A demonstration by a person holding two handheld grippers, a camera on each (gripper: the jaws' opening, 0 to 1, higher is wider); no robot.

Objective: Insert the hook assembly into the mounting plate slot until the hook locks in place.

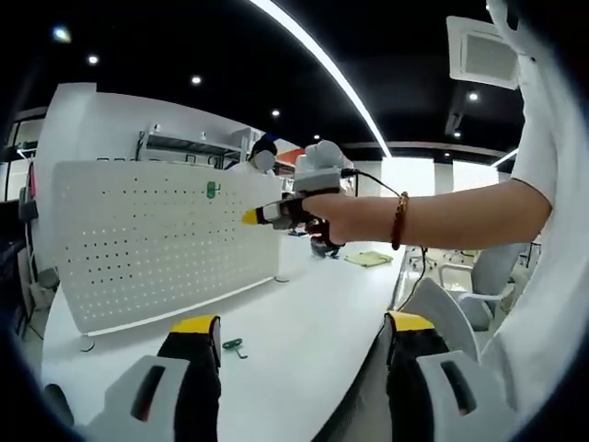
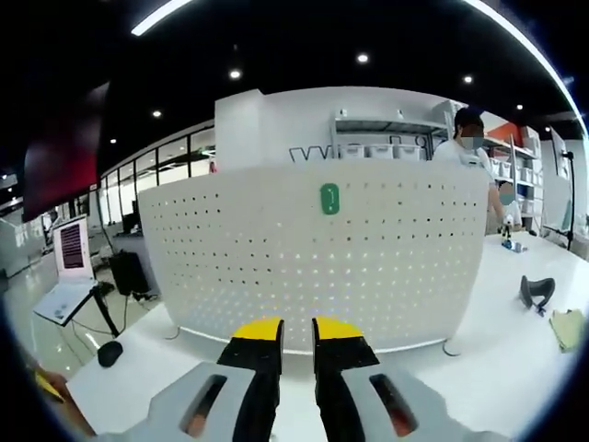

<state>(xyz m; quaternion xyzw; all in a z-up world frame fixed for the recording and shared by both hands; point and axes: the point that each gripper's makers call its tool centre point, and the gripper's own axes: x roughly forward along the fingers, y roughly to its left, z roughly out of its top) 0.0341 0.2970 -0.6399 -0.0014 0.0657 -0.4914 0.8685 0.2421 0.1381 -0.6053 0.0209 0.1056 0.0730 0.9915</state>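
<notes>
A white pegboard mounting plate (image 1: 156, 244) stands upright on the white table (image 1: 313, 313). One green hook (image 1: 213, 190) sits in the plate near its top edge, and the right gripper view sees that hook (image 2: 329, 198) head-on on the plate (image 2: 368, 267). A second green hook (image 1: 234, 346) lies loose on the table between plate and left jaw. My left gripper (image 1: 302, 322) hangs open and empty above the table's near side. My right gripper (image 2: 296, 329) is shut with nothing in it, facing the plate; its yellow tip (image 1: 251, 217) hovers just right of the mounted hook.
A person's forearm with a bead bracelet (image 1: 398, 221) reaches in from the right. Another person (image 2: 469, 138) stands behind the plate. A black object (image 2: 537, 290) and a yellow-green cloth (image 2: 568, 327) lie at the table's far end. Office chairs (image 1: 479, 276) stand beside the table.
</notes>
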